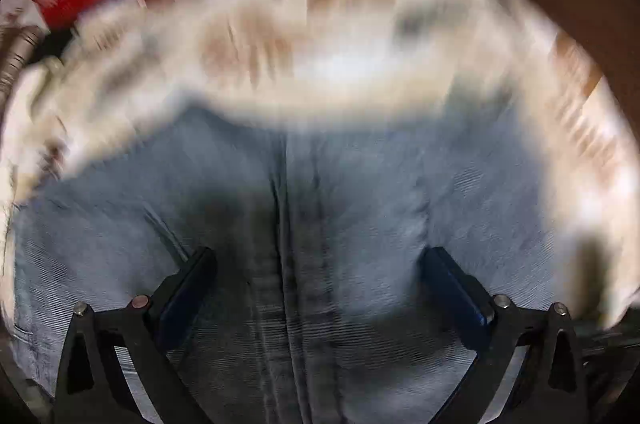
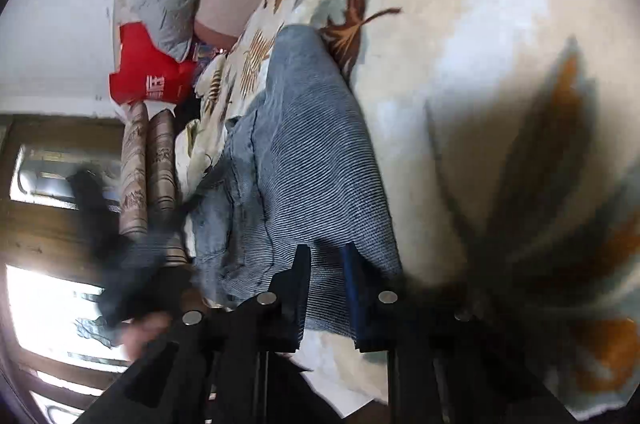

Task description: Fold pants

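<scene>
Fold under way: the pants (image 2: pixel 296 152) lie doubled lengthwise on the leaf-patterned bed cover (image 2: pixel 460 72), the right gripper (image 2: pixel 328 260) pinching one end, the left gripper (image 1: pixel 320 264) spread wide above the denim, holding nothing; crosswise folds remain.

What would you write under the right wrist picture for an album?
Right gripper, fingers closed on an edge of blue jeans lying on a leaf-patterned bedspread.

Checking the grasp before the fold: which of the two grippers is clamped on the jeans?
The right gripper: its narrow jaws pinch an edge of the jeans. The left gripper stands wide open above the denim.
</scene>
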